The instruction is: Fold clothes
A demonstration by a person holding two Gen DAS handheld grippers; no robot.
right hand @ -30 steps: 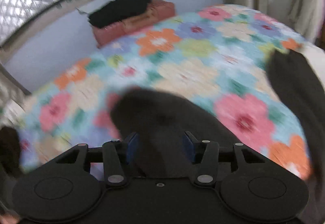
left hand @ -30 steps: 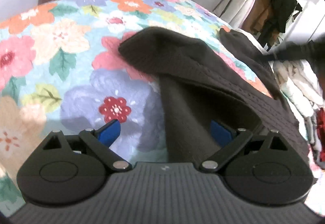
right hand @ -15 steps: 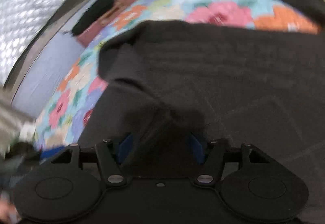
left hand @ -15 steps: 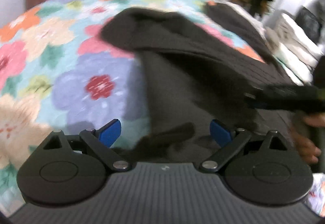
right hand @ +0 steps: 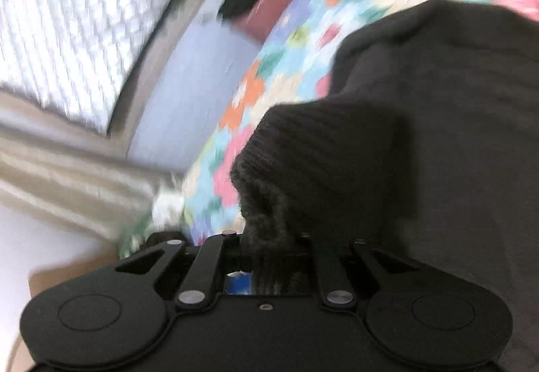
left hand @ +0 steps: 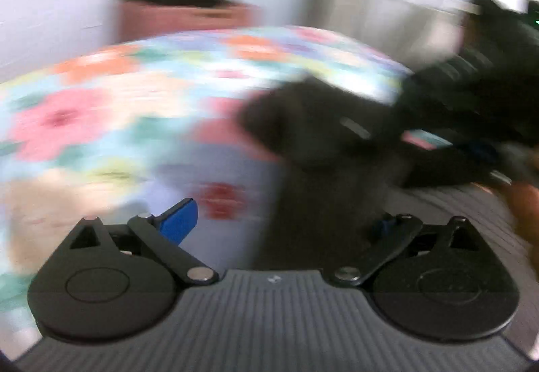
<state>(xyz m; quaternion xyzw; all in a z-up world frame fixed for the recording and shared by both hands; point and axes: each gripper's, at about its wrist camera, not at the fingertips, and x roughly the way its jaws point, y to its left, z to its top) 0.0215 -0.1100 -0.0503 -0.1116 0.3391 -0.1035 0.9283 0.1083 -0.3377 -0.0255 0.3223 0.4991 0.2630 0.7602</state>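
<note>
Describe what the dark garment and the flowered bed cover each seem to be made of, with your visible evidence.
Dark garment: seemingly a knitted fabric, matte; fine parallel ribs and a fuzzy edge show where the right tongs pinch it.
Flowered bed cover: likely a soft printed textile, matte; blur hides any weave, so the fibre cannot be told.

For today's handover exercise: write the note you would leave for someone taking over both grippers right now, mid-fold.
Right gripper: shut on a ribbed edge of the dark knit garment, cloth bunched between its fingers.
Left gripper: open, fingers wide apart; the garment lies beside its right finger, ungripped.
The garment lies partly on the floral bedspread, one part raised by the right gripper.
Done: one edge picked up.
Left: carry that edge across, lay it flat, then finish the remaining folds. The views are motion-blurred, so check the fold line before going on.
</note>
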